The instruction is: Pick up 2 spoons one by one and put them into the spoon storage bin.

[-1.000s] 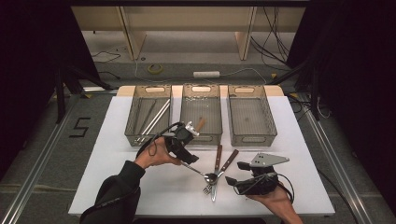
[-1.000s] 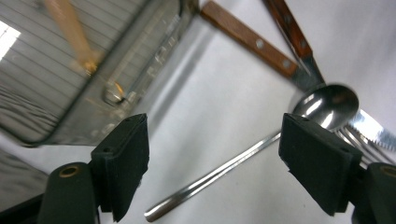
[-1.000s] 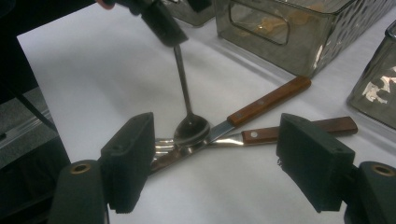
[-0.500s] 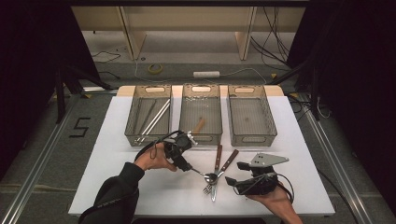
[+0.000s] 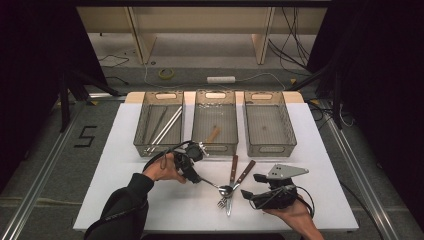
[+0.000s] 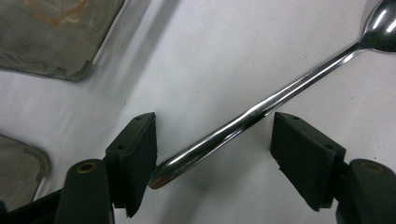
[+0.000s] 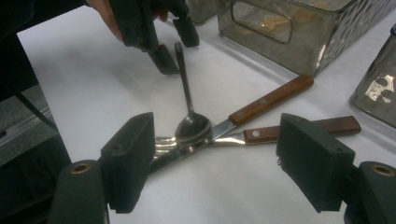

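Steel spoon (image 6: 261, 109) lies beside the middle basket (image 5: 215, 145), its handle between the left gripper (image 6: 212, 149)'s closing, not yet clamped jaws. Right gripper (image 7: 215, 163) hangs released. Risk: bowl drags the crossed fork (image 7: 163, 142) and knife (image 7: 261, 105).

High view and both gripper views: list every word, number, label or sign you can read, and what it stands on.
"5": a dark figure on the grey floor left of the table, in the high view.
Nothing else is readable: the three trays, the spoon, the wood-handled cutlery and both grippers show no legible print.
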A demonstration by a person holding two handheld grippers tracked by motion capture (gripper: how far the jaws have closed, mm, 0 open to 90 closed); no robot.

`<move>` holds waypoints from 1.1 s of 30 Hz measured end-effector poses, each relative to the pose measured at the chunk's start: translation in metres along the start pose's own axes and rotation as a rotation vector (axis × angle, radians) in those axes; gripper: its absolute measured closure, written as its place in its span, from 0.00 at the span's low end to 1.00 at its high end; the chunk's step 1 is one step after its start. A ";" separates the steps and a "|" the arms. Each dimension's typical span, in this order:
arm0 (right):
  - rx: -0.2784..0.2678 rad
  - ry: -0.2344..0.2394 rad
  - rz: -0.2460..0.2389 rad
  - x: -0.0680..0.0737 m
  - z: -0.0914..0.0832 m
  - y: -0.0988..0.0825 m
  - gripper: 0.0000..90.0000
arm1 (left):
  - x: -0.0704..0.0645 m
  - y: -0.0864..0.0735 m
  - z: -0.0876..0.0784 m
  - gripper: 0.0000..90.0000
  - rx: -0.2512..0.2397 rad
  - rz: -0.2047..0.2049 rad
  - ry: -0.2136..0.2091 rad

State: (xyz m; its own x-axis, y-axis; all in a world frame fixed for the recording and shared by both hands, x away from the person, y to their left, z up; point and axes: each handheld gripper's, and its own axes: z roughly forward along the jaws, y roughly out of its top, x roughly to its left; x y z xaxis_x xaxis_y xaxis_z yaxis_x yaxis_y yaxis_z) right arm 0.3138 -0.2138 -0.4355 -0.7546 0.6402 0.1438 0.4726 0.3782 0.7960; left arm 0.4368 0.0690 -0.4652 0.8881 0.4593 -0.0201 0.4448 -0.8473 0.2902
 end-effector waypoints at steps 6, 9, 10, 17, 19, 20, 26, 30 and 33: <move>0.000 -0.001 0.000 0.000 -0.001 0.000 0.32 | -0.004 0.000 -0.002 0.44 0.041 0.024 0.006; 0.001 -0.001 0.001 0.000 -0.001 0.000 0.32 | -0.007 0.000 -0.004 0.51 0.058 0.036 0.009; 0.001 0.000 0.000 0.000 0.000 0.000 0.33 | -0.009 0.000 -0.004 0.53 0.067 0.043 0.010; 0.001 -0.002 0.000 0.000 -0.001 0.000 0.33 | -0.016 0.000 -0.006 0.69 0.111 0.081 0.010; 0.001 -0.002 -0.001 0.000 -0.001 0.000 0.33 | -0.019 0.000 -0.006 0.73 0.116 0.087 0.012; 0.000 -0.002 -0.001 0.000 -0.001 0.000 0.33 | -0.019 0.000 -0.007 0.75 0.127 0.102 0.011; 0.003 0.000 0.003 -0.001 -0.001 0.000 0.33 | -0.024 -0.004 -0.008 0.83 0.127 0.116 0.011; 0.007 0.001 0.004 0.000 0.000 0.000 0.33 | -0.027 -0.007 -0.008 0.89 0.123 0.130 0.012; 0.008 0.002 0.005 0.000 0.000 0.000 0.33 | -0.028 -0.008 -0.008 0.89 0.110 0.128 0.014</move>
State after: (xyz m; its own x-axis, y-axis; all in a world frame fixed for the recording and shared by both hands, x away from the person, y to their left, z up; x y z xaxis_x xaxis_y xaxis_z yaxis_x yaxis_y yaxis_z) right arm 0.3141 -0.2137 -0.4356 -0.7528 0.6411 0.1490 0.4800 0.3798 0.7908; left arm 0.4075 0.0653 -0.4591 0.9368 0.3490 0.0237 0.3391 -0.9227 0.1833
